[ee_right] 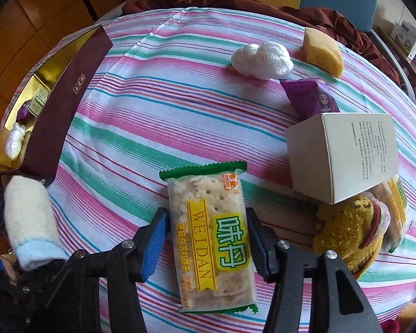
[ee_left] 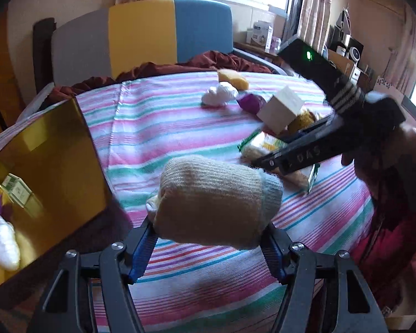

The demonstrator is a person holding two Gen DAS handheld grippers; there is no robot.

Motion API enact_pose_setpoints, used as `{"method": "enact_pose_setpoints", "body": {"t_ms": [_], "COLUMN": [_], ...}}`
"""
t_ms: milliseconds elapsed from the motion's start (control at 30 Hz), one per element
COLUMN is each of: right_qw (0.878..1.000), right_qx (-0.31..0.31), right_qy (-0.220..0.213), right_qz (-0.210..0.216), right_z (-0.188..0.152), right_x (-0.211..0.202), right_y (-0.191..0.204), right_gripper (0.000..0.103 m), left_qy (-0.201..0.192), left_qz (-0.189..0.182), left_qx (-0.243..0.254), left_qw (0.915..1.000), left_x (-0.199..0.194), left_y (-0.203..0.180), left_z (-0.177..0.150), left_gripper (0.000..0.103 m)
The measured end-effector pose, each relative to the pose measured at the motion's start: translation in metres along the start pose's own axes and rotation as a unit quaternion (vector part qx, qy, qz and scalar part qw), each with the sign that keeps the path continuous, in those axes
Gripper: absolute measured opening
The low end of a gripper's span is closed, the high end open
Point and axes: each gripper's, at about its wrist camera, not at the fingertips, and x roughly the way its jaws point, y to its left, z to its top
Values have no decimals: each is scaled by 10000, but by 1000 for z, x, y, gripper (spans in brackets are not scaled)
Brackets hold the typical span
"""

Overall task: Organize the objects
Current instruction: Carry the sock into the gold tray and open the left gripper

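Over the striped bedsheet (ee_right: 158,105), my left gripper (ee_left: 209,231) is clamped on a rolled sock (ee_left: 216,199) while my right gripper (ee_right: 206,242) squeezes a cracker packet (ee_right: 210,238).

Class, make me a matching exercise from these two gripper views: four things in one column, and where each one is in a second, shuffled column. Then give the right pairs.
Things:
1. rolled sock
2. cracker packet
3. small green box
4. yellow sponge

Places:
A. inside the gold-lined box
B. between the right gripper fingers
C. on the striped cloth at the far side, beside the white bag
D. between the left gripper fingers

Pairs: 1-D, 2-B, 3-A, 4-C
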Motion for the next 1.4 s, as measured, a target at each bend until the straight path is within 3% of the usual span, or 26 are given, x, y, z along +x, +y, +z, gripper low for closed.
{"method": "enact_pose_setpoints", "body": {"t_ms": [200, 333, 467, 633, 867, 1100, 1233, 1400], "right_qw": [9998, 9997, 9995, 9994, 9994, 9993, 9992, 9989], "right_qx": [-148, -170, -205, -229, -229, -250, -272, -308], "right_qy": [-53, -75, -95, -111, -123, -150, -164, -180], "right_qz": [-141, -170, -214, -244, -245, -243, -256, -296], "right_z": [-6, -10, -13, -18, -20, -25, -27, -30], "right_x": [-1, -2, -3, -4, -5, -7, -8, -9], "right_y": [-1, -4, -8, -14, -13, -16, -21, -25], "right_gripper": [56, 56, 56, 56, 56, 56, 56, 56], "left_qy": [-142, -143, -47, 219, 712, 1045, 923, 508], "left_qz": [153, 551, 997, 1533, 1900, 2173, 2262, 2429], "left_qx": [-588, -1119, -1650, -2270, -2648, -2637, -2660, -2535], "left_qw": [9981, 9921, 9812, 9615, 9427, 9340, 9325, 9350], "left_x": [-31, -48, -61, -60, -19, 16, 10, -26], "left_y": [42, 97, 163, 251, 329, 355, 356, 331], "left_z": [15, 28, 42, 52, 56, 55, 54, 46], "left_gripper": [69, 69, 69, 69, 69, 73, 78, 78]}}
